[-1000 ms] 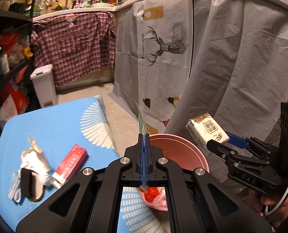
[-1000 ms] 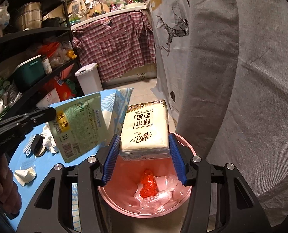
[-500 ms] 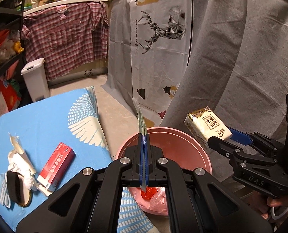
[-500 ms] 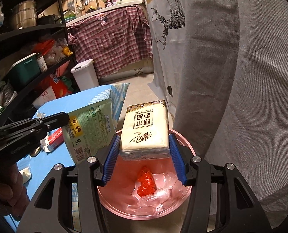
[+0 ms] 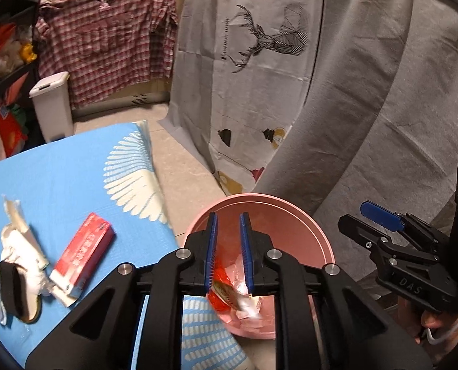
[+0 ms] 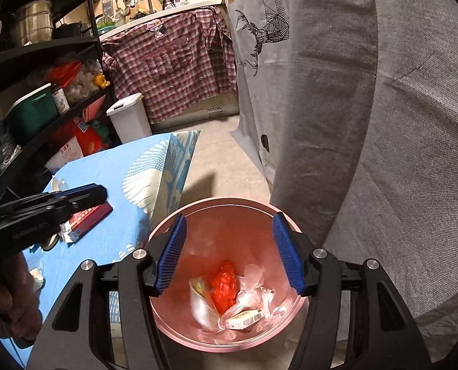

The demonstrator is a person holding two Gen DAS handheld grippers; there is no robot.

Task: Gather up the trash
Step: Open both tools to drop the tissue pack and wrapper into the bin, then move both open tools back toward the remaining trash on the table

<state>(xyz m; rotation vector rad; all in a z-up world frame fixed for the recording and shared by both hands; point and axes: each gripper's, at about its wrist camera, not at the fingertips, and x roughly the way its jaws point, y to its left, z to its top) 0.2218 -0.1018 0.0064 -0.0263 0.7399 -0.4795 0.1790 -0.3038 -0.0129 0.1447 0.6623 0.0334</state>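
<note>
Both sets of jaws have just been opening and stand spread with nothing between them, the left gripper (image 5: 228,248) and right gripper (image 6: 230,254) poised over the pink bin (image 6: 173,219). Wrappers (image 6: 226,289) already lie at the bin's bottom. On the blue surface (image 5: 59,178) to the left, 1 red box (image 5: 82,254) and crumpled white scraps (image 5: 16,246) remain to collect.

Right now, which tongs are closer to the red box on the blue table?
Left. The left tongs hang open over the pink bin, just beside the table edge nearest the red box. The right tongs, also open, hang over the bin's far side.
</note>
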